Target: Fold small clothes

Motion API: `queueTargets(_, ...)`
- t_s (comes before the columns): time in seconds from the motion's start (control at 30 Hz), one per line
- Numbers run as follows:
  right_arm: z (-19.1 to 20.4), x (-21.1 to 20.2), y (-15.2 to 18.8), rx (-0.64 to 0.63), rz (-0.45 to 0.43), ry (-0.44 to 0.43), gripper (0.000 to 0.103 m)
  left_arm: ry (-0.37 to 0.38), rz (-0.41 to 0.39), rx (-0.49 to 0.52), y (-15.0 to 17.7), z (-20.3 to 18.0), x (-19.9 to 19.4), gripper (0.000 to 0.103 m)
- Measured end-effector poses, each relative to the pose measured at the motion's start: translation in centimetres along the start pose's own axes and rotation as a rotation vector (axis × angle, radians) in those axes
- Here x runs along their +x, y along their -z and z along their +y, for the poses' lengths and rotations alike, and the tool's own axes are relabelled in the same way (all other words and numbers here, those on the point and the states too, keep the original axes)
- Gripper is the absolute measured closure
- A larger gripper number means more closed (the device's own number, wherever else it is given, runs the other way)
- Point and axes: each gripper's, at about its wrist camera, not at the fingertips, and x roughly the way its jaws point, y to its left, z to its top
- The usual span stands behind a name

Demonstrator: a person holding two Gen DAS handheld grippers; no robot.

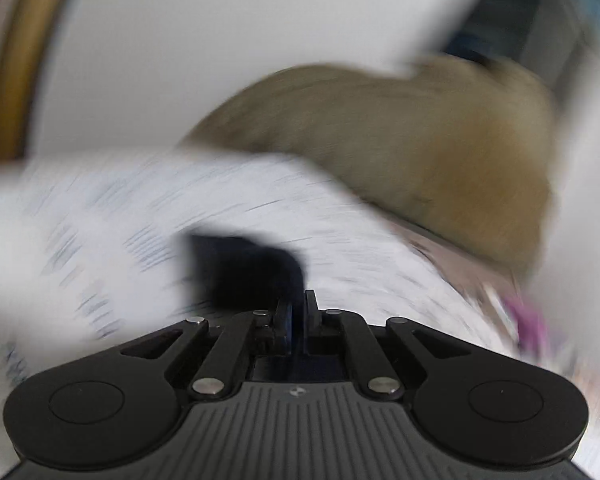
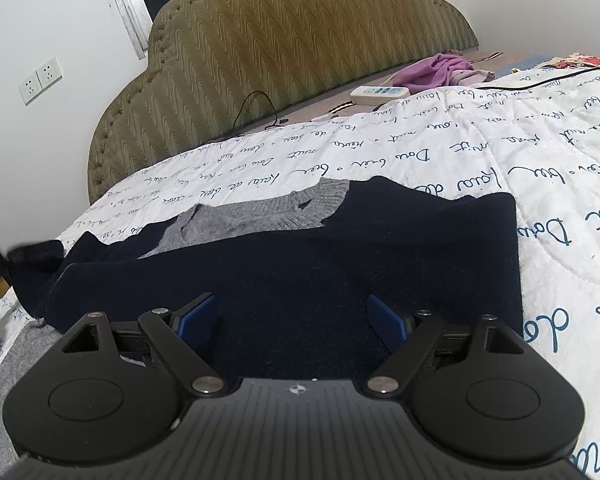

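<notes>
A dark navy sweater (image 2: 300, 264) with a grey collar (image 2: 260, 212) lies on the white quilt (image 2: 460, 168), partly folded. My right gripper (image 2: 294, 320) is open just above its near part, blue pads (image 2: 198, 316) spread wide, holding nothing. The left wrist view is blurred by motion. My left gripper (image 1: 299, 312) has its jaws together on a dark navy piece of the sweater (image 1: 244, 272), held above the quilt (image 1: 100, 240).
A padded olive headboard (image 2: 292, 48) stands behind the bed. A white power strip (image 2: 380, 94), black cables (image 2: 260, 108) and a purple cloth (image 2: 440, 68) lie by the headboard. A wall with sockets (image 2: 40, 80) is at the left.
</notes>
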Motion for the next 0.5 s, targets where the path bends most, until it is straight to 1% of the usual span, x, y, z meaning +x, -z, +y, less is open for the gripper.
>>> queueTargets(0.03,0.0,0.0,0.0,0.000,0.000,0.000,0.019,0.044,-0.012,0.243,1.5,-4.5,-1.0,0.099)
queueTargets(0.07,0.0,0.0,0.0,0.000,0.000,0.001,0.019,0.078,-0.007,0.479,3.9,-8.5,-1.6,0.097)
queueTargets(0.1,0.0,0.0,0.0,0.000,0.000,0.000,0.019,0.093,0.005,0.688,6.9,-11.8,-2.3,0.095)
queueTargets(0.13,0.0,0.0,0.0,0.001,0.000,0.000,0.019,0.104,0.020,0.845,10.0,-14.3,-2.9,0.094)
queueTargets(0.17,0.0,-0.1,0.0,0.002,0.000,-0.002,0.019,0.139,0.036,0.970,12.9,-16.0,-3.5,0.094)
queueTargets(0.2,0.0,0.0,0.0,0.004,0.000,-0.003,0.019,0.175,0.053,1.054,15.1,-16.9,-4.0,0.093)
queueTargets(0.23,-0.1,0.1,0.0,0.005,-0.001,-0.003,0.019,0.189,0.073,1.099,16.8,-17.5,-4.1,0.093)
queueTargets(0.27,-0.1,0.1,0.0,0.004,0.000,-0.002,0.019,0.169,0.093,1.114,18.0,-17.8,-3.8,0.094)
queueTargets(0.3,0.0,0.1,0.0,0.002,0.001,-0.001,0.019,0.131,0.078,1.110,18.4,-17.9,-3.7,0.094)
queueTargets(0.33,0.0,0.1,0.0,-0.001,0.002,0.002,0.019,0.100,0.059,1.083,18.1,-17.9,-3.7,0.092)
queueTargets(0.37,0.1,0.1,0.0,-0.006,0.004,0.006,0.019,0.103,0.065,1.028,17.2,-17.7,-3.8,0.084)
queueTargets(0.4,0.2,0.1,0.0,-0.015,0.007,0.012,0.019,0.127,0.088,0.929,15.8,-17.1,-3.8,0.075)
queueTargets(0.43,0.4,0.2,0.0,-0.027,0.012,0.019,0.018,0.156,0.115,0.776,13.6,-15.8,-3.5,0.069)
queueTargets(0.47,0.7,0.3,0.0,-0.044,0.018,0.026,0.017,0.174,0.132,0.637,11.8,-14.4,-3.3,0.046)
queueTargets(0.5,1.0,0.5,0.0,-0.064,0.026,0.036,0.016,0.184,0.147,0.501,10.1,-12.9,-2.8,0.014)
